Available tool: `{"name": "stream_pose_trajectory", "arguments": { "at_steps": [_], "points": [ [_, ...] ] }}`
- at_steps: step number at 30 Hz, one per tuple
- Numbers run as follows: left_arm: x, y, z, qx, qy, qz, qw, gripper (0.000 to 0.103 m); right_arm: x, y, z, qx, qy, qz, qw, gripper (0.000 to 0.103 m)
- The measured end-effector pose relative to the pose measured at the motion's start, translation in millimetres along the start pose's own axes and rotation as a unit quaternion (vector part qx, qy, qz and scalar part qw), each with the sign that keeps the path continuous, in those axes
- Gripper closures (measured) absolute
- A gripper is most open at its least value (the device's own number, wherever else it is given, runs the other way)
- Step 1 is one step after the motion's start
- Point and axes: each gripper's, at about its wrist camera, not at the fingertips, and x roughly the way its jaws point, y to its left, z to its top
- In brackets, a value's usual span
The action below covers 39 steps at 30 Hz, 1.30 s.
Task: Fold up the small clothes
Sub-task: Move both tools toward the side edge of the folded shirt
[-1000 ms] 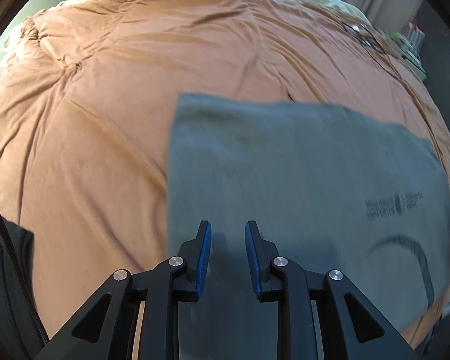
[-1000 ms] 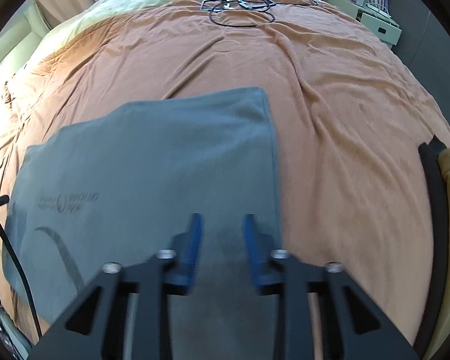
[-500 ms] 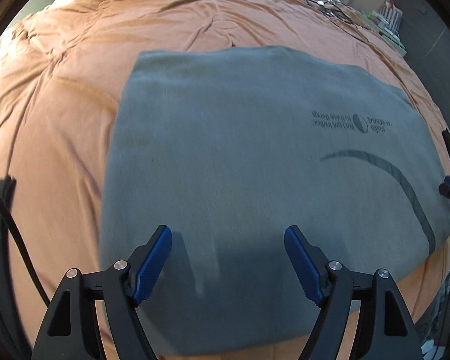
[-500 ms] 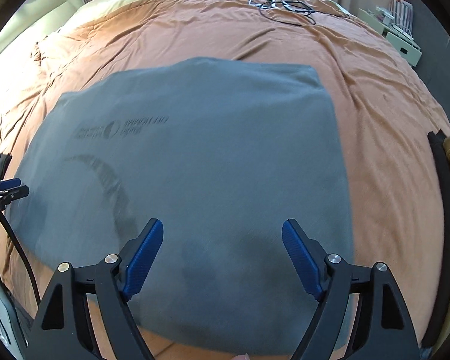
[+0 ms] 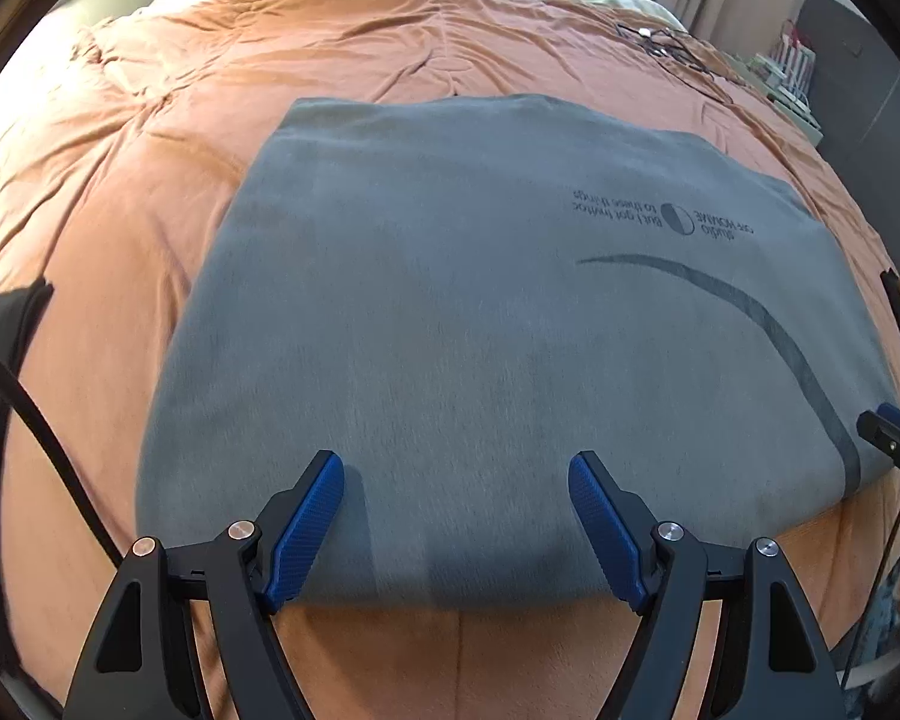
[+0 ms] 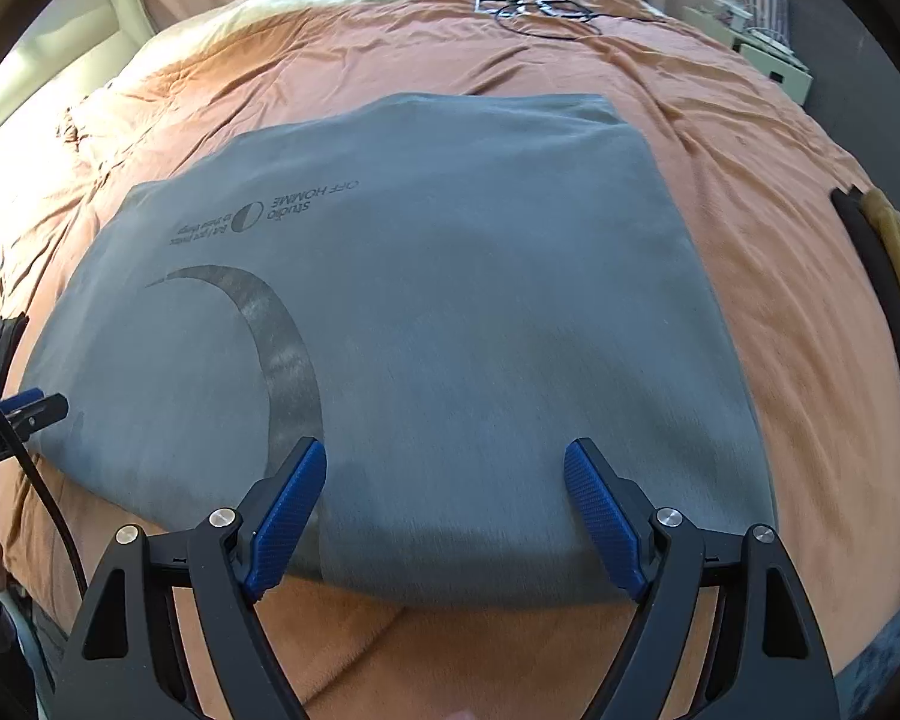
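A grey T-shirt [image 5: 480,312] with dark print lies folded flat in a rectangle on the orange bedspread [image 5: 120,210]; it also shows in the right wrist view [image 6: 450,300]. My left gripper [image 5: 456,468] is open and empty, above the shirt's near edge on its left part. My right gripper [image 6: 444,456] is open and empty, above the near edge on its right part. The tip of the right gripper shows at the edge of the left wrist view [image 5: 891,432], and the left gripper's tip shows in the right wrist view [image 6: 24,411].
A tangle of black cables [image 6: 534,9] lies at the far end of the bed. Black and mustard folded clothes [image 6: 882,252] sit at the right edge. A dark garment [image 5: 0,324] lies at the left. A white shelf unit [image 6: 768,54] stands beyond the bed.
Both grippers were nearly shut low over the shirt, then opened wide and drew back toward its near edge. The shirt lies flat and released.
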Motion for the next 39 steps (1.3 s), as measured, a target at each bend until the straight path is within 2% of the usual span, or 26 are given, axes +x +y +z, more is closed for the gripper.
{"name": "stream_pose_trajectory", "arguments": {
  "at_steps": [7,11,16,19,22,25,28,31,37,39],
  "points": [
    [7.2,1.6,-22.4,-0.002,0.001,0.019,0.9998,0.024,2.0,-0.8,-31.2,-0.005,0.01,-0.016,1.0,0.022],
    [14.6,5.1,-35.4,0.001,-0.001,0.023,0.9997,0.024,0.0,1.6,-48.0,-0.018,0.0,-0.024,1.0,0.022],
    [15.8,-2.2,-41.5,0.018,-0.013,0.043,0.9988,0.024,-1.6,5.7,-49.6,-0.02,0.008,-0.034,0.999,0.022],
    [9.3,5.3,-42.4,0.009,-0.009,0.035,0.9993,0.025,-9.9,7.9,-43.3,-0.007,0.018,-0.039,0.999,0.022],
    [-9.0,21.5,-44.4,-0.021,-0.026,0.024,0.9992,0.036,-20.8,14.9,-37.1,-0.006,0.007,-0.011,1.0,0.022],
    [-23.2,41.2,-46.5,-0.041,-0.044,0.028,0.9978,0.039,-27.8,29.0,-34.2,-0.012,-0.008,0.01,1.0,0.022],
    [-25.4,61.6,-46.7,-0.062,-0.04,0.031,0.9968,0.044,-27.4,49.3,-30.7,-0.028,-0.012,0.025,0.999,0.022],
    [-24.4,77.7,-47.6,-0.078,-0.028,0.028,0.9961,0.047,-25.3,72.3,-27.4,-0.046,-0.015,0.037,0.998,0.029],
    [-17.1,96.0,-52.6,-0.08,0.001,0.053,0.9954,0.047,-9.2,106.4,-25.3,-0.084,-0.002,0.054,0.995,0.046],
    [-17.5,105.1,-55.7,-0.09,0.005,0.048,0.9948,0.047,-4.4,117.4,-26.6,-0.094,0.006,0.056,0.994,0.058]
  ]
}}
